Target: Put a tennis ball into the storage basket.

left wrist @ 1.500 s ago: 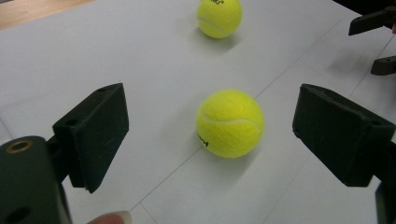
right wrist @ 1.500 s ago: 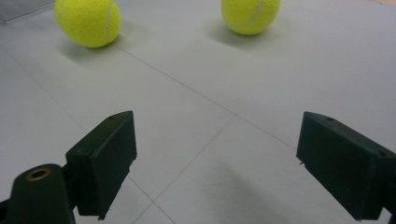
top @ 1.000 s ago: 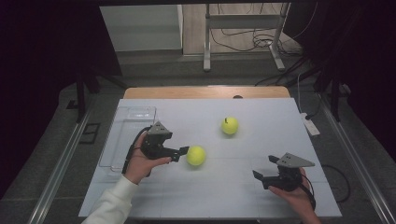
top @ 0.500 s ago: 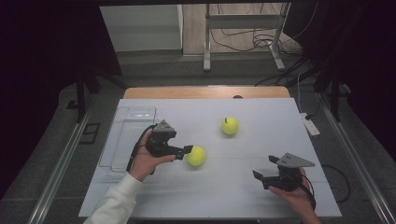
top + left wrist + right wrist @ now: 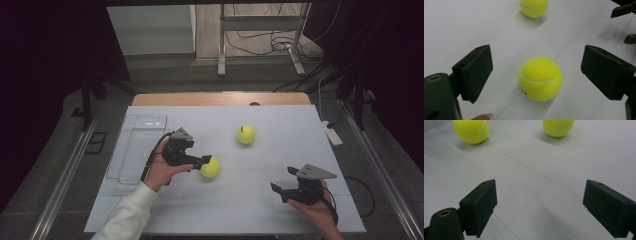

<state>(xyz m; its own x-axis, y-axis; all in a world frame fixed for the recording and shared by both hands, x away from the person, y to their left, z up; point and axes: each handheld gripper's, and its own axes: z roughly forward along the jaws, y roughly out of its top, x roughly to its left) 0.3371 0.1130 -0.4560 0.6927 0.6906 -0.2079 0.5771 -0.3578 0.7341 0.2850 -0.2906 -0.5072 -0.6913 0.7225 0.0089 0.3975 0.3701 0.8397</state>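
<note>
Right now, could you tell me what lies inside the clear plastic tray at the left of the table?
The clear plastic tray looks empty in the high view: the pale table shows through its floor. The left gripper and its hand hide the tray's near right corner.

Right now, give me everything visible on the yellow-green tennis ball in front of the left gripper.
The yellow-green felt tennis ball is round and fuzzy, with a curved white seam across its face and a small dark print mark low on its left side. It rests on the white table sheet, over a thin line in that sheet, and casts a soft shadow. It lies ahead of and between the open jaws of the left gripper; neither pad touches it. A second similar ball lies apart, farther back.
</note>
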